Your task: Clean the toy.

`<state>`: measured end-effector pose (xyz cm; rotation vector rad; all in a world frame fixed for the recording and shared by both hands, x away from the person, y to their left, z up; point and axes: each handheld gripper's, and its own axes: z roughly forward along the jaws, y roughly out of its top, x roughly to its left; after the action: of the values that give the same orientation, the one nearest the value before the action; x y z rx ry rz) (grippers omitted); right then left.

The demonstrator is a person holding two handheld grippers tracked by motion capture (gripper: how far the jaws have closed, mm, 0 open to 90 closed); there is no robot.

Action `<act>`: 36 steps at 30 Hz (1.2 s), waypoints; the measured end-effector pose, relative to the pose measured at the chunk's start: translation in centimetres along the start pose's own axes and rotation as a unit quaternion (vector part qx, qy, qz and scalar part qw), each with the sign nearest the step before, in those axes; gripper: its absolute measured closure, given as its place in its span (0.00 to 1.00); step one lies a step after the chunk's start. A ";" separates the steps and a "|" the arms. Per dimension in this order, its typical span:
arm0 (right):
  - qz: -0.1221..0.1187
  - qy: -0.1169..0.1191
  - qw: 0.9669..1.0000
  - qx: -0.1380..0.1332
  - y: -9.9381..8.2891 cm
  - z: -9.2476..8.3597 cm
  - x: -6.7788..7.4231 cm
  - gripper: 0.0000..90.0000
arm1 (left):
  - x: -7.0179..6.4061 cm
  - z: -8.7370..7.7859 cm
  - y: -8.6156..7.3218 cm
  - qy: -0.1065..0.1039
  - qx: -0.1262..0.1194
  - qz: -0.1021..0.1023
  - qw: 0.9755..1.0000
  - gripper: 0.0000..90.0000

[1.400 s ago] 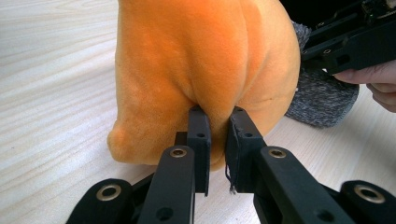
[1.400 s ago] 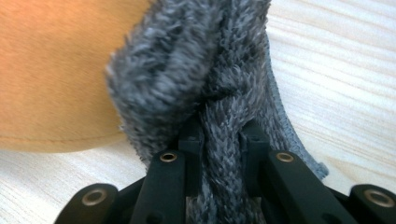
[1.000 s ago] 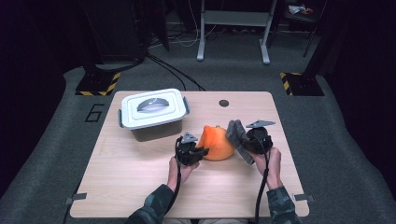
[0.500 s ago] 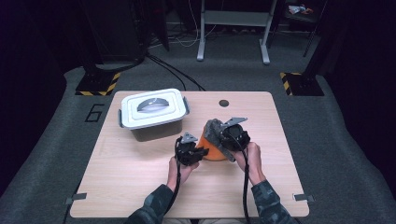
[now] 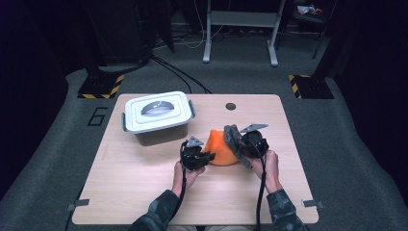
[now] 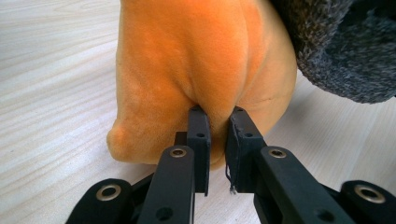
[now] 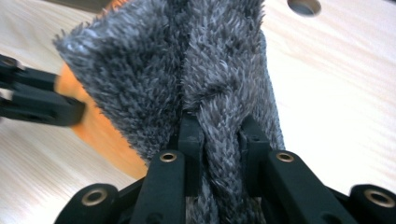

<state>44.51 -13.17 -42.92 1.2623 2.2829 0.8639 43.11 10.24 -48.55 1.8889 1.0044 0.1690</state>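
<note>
Left gripper view is showing the orange plush cloth sitting bunched on the worktop, with a fold of it pinched between the two black jaws of the left claw, which is clamping tight on the fabric. Right gripper view is showing the grey fuzzy cloth standing up in a ridge, and the right claw is gripping a strand of that pile between its closed jaws; the orange cloth is peeking out just behind the grey one, at its left. High view is placing both cloths together near the middle of the worktop, the grey one lying against the right flank of the orange heap. Each claw is sitting in one of the person's hands, left hand and right hand, forearms entering from the bottom edge. A white lidded bin is standing well apart toward the far left of the worktop, lid on. A small round hole is showing in the board near the far edge.
</note>
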 end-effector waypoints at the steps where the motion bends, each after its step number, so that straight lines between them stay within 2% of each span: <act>1: 0.003 0.000 1.000 0.001 -0.3 0.1 -0.3 0.84 | 0.0 0.0 0.0 -0.001 0.001 0.001 1.000 0.90; 3: 0.014 -0.001 1.000 0.007 -0.9 0.5 -1.0 0.84 | 0.0 0.0 -0.1 0.001 -0.002 -0.001 1.000 0.90; 6: 0.020 -0.002 1.000 0.012 -1.1 0.7 -1.4 0.84 | 0.1 0.1 -0.1 0.001 -0.002 -0.004 1.000 0.90; 12: 0.043 -0.004 0.998 0.039 -2.5 2.3 -2.7 0.84 | 0.1 0.1 -0.1 0.000 -0.004 -0.002 1.000 0.90; 13: 0.048 -0.003 0.998 0.043 -2.8 2.6 -2.9 0.84 | 0.1 0.1 -0.1 0.000 -0.004 0.003 1.000 0.90; 17: 0.068 0.010 0.995 0.068 -3.9 3.8 -4.1 0.83 | 0.2 0.0 -0.1 0.003 -0.003 -0.002 1.000 0.90; 20: 0.076 0.007 0.994 0.073 -4.5 3.8 -4.5 0.83 | 0.1 -0.1 -0.1 0.004 -0.002 -0.003 1.000 0.90; 24: 0.075 -0.004 0.995 0.062 -4.3 2.4 -4.8 0.83 | 0.2 -0.1 -0.1 0.005 -0.002 -0.001 1.000 0.89; 25: 0.074 -0.006 0.996 0.046 -4.1 1.6 -5.0 0.83 | 0.2 -0.1 -0.1 0.003 -0.005 -0.001 1.000 0.89; 28: 0.075 -0.007 0.997 0.031 -3.7 0.6 -4.9 0.83 | 0.2 -0.1 -0.1 0.005 -0.005 -0.001 1.000 0.89; 29: 0.067 -0.004 0.998 0.020 -3.4 0.0 -4.7 0.83 | 0.2 -0.1 -0.1 0.005 -0.006 0.001 1.000 0.89; 31: 0.054 -0.003 0.999 0.004 -2.4 -1.1 -3.9 0.83 | 0.0 -0.1 0.0 0.006 -0.005 0.002 1.000 0.89; 34: 0.022 0.003 1.000 -0.017 -0.6 -2.4 -2.1 0.83 | -0.1 -0.1 0.0 0.006 -0.006 0.004 1.000 0.89; 35: 0.006 0.006 1.000 -0.025 0.7 -2.8 -0.6 0.83 | -0.1 -0.1 0.0 0.005 -0.006 0.003 1.000 0.89; 36: 0.006 0.006 1.000 -0.025 0.7 -2.8 -0.6 0.83 | -0.1 -0.1 0.0 0.005 -0.006 0.003 1.000 0.89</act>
<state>43.58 -14.36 -40.34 1.2526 2.2512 0.9288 42.98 10.23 -48.39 1.8824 1.0014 0.1880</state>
